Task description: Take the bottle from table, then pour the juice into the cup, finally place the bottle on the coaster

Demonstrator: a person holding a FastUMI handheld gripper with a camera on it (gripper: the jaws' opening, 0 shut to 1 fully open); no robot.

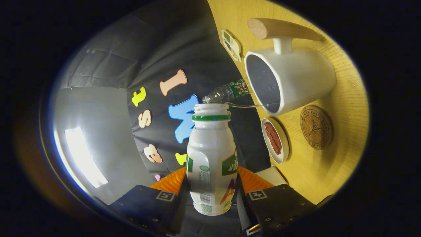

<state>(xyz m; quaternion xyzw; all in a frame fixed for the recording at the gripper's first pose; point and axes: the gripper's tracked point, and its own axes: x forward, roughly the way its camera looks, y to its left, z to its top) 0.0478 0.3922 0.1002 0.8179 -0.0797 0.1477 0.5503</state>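
The gripper (212, 194) clamped the white bottle (211, 158) between both fingers, tipped sideways. A thin stream ran from its open mouth into the white cup (296, 82) ahead. The cork coaster (316, 126) lay beside the cup on the wooden table (315, 171).

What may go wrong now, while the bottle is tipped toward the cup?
1. The gripper holds the juice bottle tilted, and only a thin stream reaches the white cup; it may miss the rim and wet the table.
2. The small dish and the cork coaster lie close to the cup, so spilled juice could land there.
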